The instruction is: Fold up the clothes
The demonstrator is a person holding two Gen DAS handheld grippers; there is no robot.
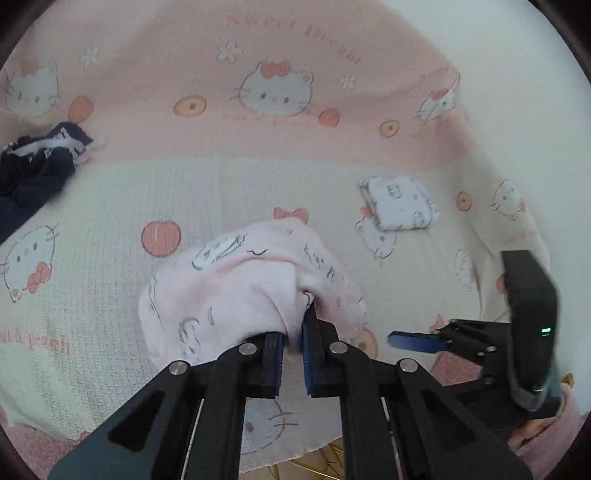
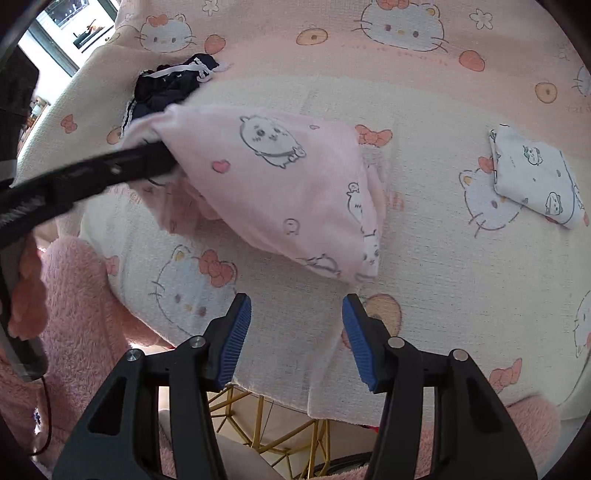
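Pinching the pink cloth in my left gripper, I should lay it flat before the folded cloth; right gripper gapes empty.

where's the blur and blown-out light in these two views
Left wrist view: the right gripper is smeared by motion, and the top right corner is washed out to white. Right wrist view: the left gripper, shut on the pink garment, is streaked; the window is overexposed. Both bend at the rims.
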